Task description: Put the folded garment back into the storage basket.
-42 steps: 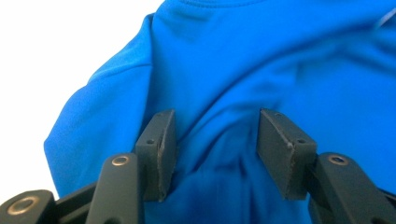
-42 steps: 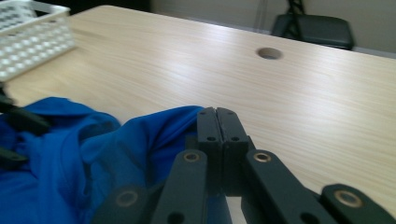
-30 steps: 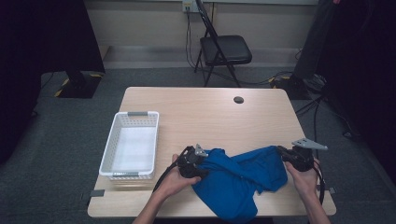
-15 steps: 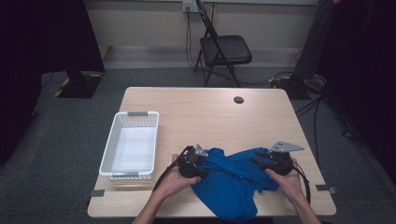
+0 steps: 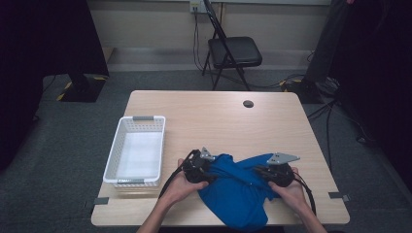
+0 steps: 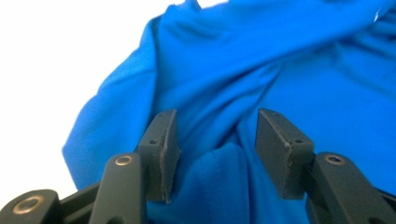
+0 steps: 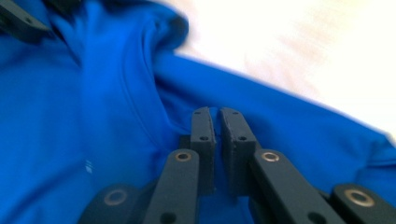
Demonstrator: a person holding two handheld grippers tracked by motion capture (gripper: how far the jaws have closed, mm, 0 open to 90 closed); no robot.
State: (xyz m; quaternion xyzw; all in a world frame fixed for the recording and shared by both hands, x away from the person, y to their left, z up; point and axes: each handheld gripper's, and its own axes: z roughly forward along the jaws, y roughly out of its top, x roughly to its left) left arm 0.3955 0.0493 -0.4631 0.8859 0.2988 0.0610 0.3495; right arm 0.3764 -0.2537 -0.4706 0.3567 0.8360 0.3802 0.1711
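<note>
A blue shirt (image 5: 236, 194) lies bunched at the table's front edge, and part of it hangs over that edge. My left gripper (image 5: 212, 167) rests at the shirt's left end. Its jaws stand open, with a raised fold of the blue shirt (image 6: 219, 163) between them. My right gripper (image 5: 261, 172) sits at the shirt's right side and is shut on a pinch of the cloth (image 7: 154, 74). In the right gripper view its fingertips (image 7: 204, 116) are pressed nearly together. The two grippers are a short way apart, both pointing inward.
A white slotted basket (image 5: 116, 156) stands on the wooden table (image 5: 218, 121) to the left of my left hand. A small black round object (image 5: 248, 103) lies near the table's far edge. A black folding chair (image 5: 233, 52) stands beyond the table.
My right gripper has moved left toward the left gripper, drawing the shirt's right side in with it. The left hand has stayed in place.
</note>
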